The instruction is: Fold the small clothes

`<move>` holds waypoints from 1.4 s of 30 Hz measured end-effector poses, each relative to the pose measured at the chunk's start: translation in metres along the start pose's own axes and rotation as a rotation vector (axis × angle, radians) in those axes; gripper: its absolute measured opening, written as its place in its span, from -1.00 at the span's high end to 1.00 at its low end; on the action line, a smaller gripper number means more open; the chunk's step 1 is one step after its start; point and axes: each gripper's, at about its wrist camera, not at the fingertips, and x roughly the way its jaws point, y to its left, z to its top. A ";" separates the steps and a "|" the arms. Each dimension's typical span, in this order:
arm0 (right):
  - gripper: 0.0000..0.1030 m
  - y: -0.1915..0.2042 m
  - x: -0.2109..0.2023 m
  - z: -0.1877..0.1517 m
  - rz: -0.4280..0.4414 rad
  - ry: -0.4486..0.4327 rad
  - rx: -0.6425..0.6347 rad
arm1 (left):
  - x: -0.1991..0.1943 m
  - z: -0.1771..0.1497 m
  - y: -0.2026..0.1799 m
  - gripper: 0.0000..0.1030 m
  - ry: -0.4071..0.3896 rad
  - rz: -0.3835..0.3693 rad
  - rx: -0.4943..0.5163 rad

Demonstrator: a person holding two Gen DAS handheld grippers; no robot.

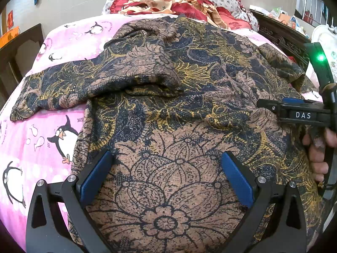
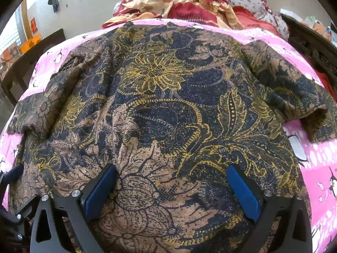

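Bed (image 1: 31,126), pink penguin-print cover, bears all items. Heap of red and orange bedding (image 1: 168,0) at the far end, against the wall. Floral shirt (image 1: 168,97), brown, navy and gold knit, spread flat across the cover, collar toward the far end; its left sleeve (image 1: 63,84) lies out over the pink cover, the other sleeve (image 2: 294,88) extends to the right. Left tongs (image 1: 166,175): wide apart, holding nothing, hovering over the shirt's near hem. Right tongs (image 2: 171,187): likewise wide, empty, over the hem beside them. Risk, as judged: the knit looks limp and doubled, so a pinch at the hem could take only the top layer, dragging the body askew and leaving the fold crooked; uneven lift between hands would bunch it.
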 end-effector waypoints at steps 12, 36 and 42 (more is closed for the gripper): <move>-1.00 -0.006 0.001 -0.001 0.083 0.025 -0.107 | 0.001 0.000 0.000 -0.99 0.006 0.003 0.000; -1.00 -0.007 0.001 -0.001 0.089 0.001 -0.097 | -0.062 0.054 0.121 -0.99 -0.093 0.020 -0.337; -1.00 -0.006 0.001 -0.001 0.086 -0.003 -0.101 | -0.049 0.044 0.223 -0.99 -0.108 -0.114 -0.646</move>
